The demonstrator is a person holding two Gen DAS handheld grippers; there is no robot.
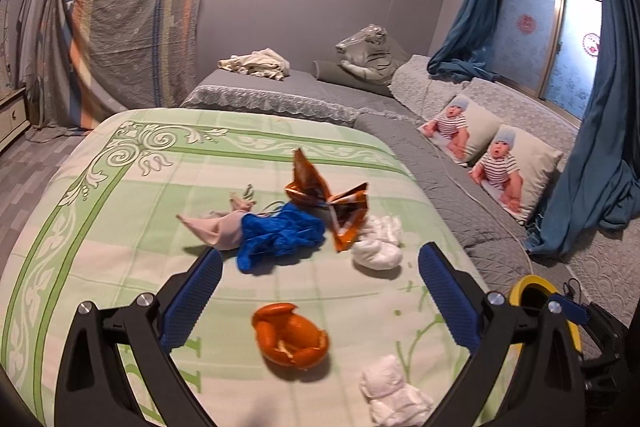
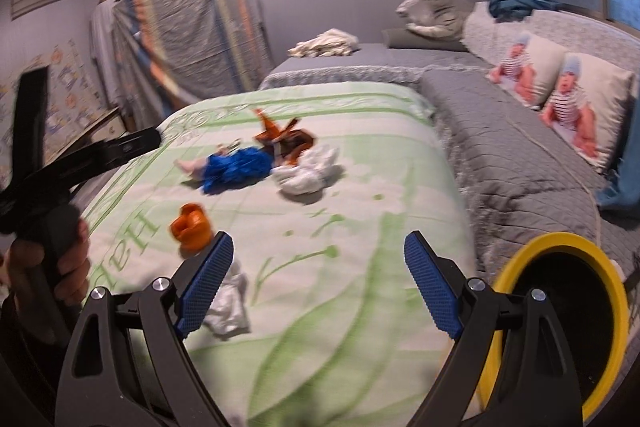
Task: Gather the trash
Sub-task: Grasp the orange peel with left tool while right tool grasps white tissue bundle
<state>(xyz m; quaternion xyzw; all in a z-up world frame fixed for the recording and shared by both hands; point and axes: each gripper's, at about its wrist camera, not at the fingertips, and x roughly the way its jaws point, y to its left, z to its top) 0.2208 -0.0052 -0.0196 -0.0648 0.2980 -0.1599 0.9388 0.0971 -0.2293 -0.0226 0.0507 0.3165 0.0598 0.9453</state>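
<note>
Both grippers are held low over the green bedspread [image 1: 120, 211], jaws spread wide and empty. The left gripper [image 1: 320, 269] is aimed above an orange peel [image 1: 290, 337]; the right gripper [image 2: 319, 253] is beside a yellow-rimmed bin [image 2: 600, 267]. Farther off, a blue glove [image 1: 276, 237], a wrapper [image 1: 332, 203] and tissues [image 1: 378, 247] are piled together.

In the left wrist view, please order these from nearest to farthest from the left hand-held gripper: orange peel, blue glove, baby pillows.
From the left hand-held gripper:
1. Orange peel, between its fingers, on the green bedspread.
2. Blue glove, ahead, slightly left.
3. Baby pillows, far right, on the grey bedding.
</note>
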